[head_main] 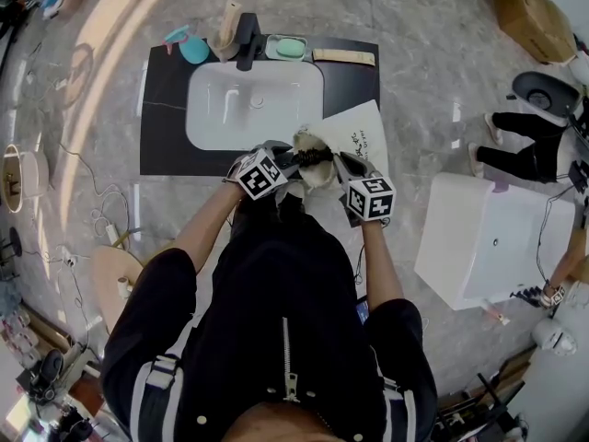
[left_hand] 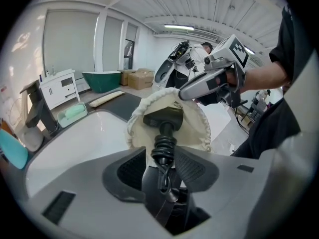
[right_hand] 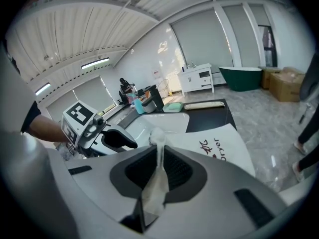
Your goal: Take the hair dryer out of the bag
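Observation:
A cream drawstring bag (head_main: pixel 311 175) hangs between my two grippers, over the counter's front edge. The black hair dryer (left_hand: pixel 163 118) sticks out of the bag's mouth (left_hand: pixel 197 128), handle and coiled cord (left_hand: pixel 163 151) toward me. My left gripper (left_hand: pixel 162 161) stands open around that handle and cord; a strip of bag shows between the left pad and the cord. My right gripper (right_hand: pixel 158 166) is shut on a fold of the bag's cloth (right_hand: pixel 158 183) at its right rim. In the head view the left gripper (head_main: pixel 291 162) and right gripper (head_main: pixel 339 164) flank the bag.
Behind the bag is a white sink basin (head_main: pixel 253 104) in a black counter (head_main: pixel 166 118) with a black tap (head_main: pixel 247 42). A white printed sheet (head_main: pixel 354 132) lies right of the basin. A green soap dish (head_main: pixel 290 48) sits at the back. A white tub (head_main: pixel 488 238) stands right.

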`<state>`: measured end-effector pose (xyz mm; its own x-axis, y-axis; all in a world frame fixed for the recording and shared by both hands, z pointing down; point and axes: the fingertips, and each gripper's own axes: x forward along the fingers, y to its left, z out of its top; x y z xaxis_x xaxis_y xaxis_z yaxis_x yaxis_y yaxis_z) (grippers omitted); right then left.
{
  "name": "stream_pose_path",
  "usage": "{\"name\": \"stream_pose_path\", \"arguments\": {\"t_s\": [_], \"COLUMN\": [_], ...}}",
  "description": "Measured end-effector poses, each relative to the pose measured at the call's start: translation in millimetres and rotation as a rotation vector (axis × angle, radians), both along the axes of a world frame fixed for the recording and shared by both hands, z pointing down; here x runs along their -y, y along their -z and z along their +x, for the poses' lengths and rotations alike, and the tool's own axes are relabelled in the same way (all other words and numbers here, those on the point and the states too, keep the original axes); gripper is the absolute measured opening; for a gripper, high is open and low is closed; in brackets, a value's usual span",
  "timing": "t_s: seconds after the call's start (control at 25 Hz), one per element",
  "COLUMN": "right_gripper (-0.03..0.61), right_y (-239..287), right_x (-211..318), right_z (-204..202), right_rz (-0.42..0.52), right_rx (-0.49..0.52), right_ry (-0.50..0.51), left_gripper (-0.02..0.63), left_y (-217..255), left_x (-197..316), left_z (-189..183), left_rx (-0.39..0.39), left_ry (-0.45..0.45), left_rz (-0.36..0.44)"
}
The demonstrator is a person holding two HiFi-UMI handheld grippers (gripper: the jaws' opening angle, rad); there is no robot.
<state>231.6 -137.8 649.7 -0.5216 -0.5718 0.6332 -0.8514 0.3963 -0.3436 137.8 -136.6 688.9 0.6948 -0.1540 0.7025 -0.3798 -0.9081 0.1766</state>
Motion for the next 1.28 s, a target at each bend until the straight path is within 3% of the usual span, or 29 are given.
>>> {"name": "stream_pose_path", "arguments": {"t_s": [0.2,0.64,1.28], "right_gripper": [0.054,0.054,0.054], "right_y": [0,-1,-6], "right_x": [2,-3,-9], "right_z": [3,21,29], "right_rz": [-0.003,-0.011,-0.038], "right_rx": [0.011,0.020,0.028], "right_ry": [0.000,-0.038,-0.047], "left_gripper": [0.209,0.209,0.208], "left_y": [2,-8,-43], "left_x": [6,2,-2], "left_z": [21,67,92], "left_rx": [0.023,0.070,0.194], "left_ry": [-0.062,-0.198,-0.288], "left_rz": [-0.007,-0.021,-0.025]}}
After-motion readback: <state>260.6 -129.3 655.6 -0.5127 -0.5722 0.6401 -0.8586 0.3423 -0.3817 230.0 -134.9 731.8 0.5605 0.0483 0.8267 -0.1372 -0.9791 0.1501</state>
